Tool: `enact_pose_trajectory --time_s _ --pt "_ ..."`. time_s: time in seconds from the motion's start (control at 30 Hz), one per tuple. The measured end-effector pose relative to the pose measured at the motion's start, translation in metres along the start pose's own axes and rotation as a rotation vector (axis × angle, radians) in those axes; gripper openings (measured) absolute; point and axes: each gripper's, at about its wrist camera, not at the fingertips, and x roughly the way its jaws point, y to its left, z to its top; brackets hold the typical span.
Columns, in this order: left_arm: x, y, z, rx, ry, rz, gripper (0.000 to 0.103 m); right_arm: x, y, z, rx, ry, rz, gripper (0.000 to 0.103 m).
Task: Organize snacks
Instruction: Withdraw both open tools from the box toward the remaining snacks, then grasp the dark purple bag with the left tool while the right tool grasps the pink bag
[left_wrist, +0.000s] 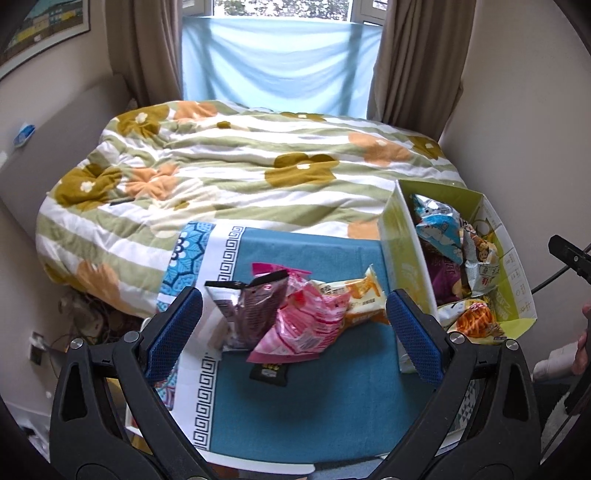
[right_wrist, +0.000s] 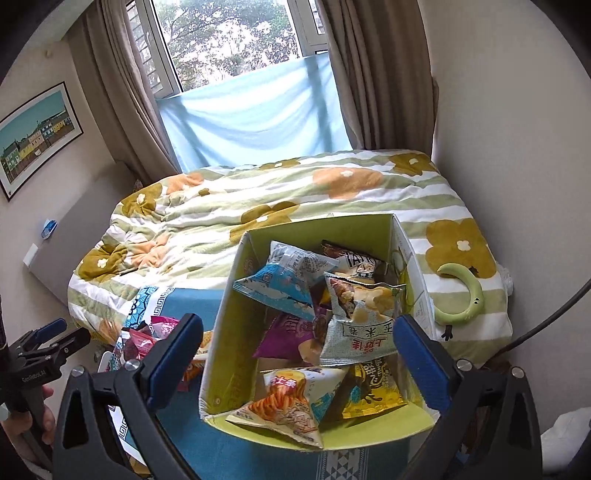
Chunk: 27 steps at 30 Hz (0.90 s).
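Observation:
In the left wrist view a small heap of snack packets lies on the teal cloth (left_wrist: 314, 391): a dark brown packet (left_wrist: 255, 306), a pink packet (left_wrist: 306, 325) and an orange one (left_wrist: 364, 295). My left gripper (left_wrist: 295, 328) stands open just before them, nothing between its fingers. A green cardboard box (left_wrist: 402, 266) to the right holds several packets. In the right wrist view my right gripper (right_wrist: 297, 358) hangs open above that box (right_wrist: 229, 354), over a pale green packet (right_wrist: 356, 325), a blue one (right_wrist: 284, 284) and an orange striped one (right_wrist: 284, 406).
A bed with a flowered striped quilt (left_wrist: 236, 173) lies behind the table. A green crescent-shaped object (right_wrist: 465, 295) rests on the quilt right of the box. Curtains and a window stand at the back. A hand (right_wrist: 44, 413) holds the left gripper's handle.

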Motion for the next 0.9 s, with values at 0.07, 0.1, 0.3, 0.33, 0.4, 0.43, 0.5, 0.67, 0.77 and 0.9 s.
enact_pose_trajectory --time_s 0.07,0.1,0.3,0.33,0.4,0.43,0.5,0.67,0.77,0.9 --pt "0.0 0.027 -0.002 -0.004 0.005 0.009 0.099 0.0 0.016 -0.003 0.02 -0.006 0.013 0.102" --pt "0.001 0.04 -0.003 -0.005 0.011 0.01 0.099 0.001 0.026 -0.005 0.025 -0.008 0.019 0.102" --pt "0.018 0.105 -0.008 0.005 0.057 -0.029 0.099 0.023 0.091 -0.022 0.034 0.01 0.038 0.102" --pt "0.023 0.113 -0.009 0.01 0.068 -0.044 0.099 0.028 0.102 -0.027 0.044 0.018 0.05 0.102" --pt "0.033 0.123 -0.011 0.023 0.091 -0.079 0.099 0.039 0.121 -0.036 0.062 0.038 0.066 0.102" --pt "0.039 0.128 -0.011 0.031 0.105 -0.098 0.099 0.044 0.131 -0.041 0.068 0.049 0.065 0.102" --pt "0.053 0.134 -0.012 0.049 0.135 -0.145 0.099 0.057 0.148 -0.051 0.081 0.071 0.054 0.102" --pt "0.094 0.134 -0.02 0.101 0.21 -0.266 0.099 0.088 0.176 -0.078 0.148 0.107 0.037 0.102" --pt "0.121 0.127 -0.028 0.139 0.25 -0.307 0.099 0.109 0.187 -0.092 0.201 0.124 0.04 0.102" --pt "0.148 0.123 -0.035 0.147 0.275 -0.345 0.099 0.141 0.194 -0.105 0.234 0.153 0.033 0.102"
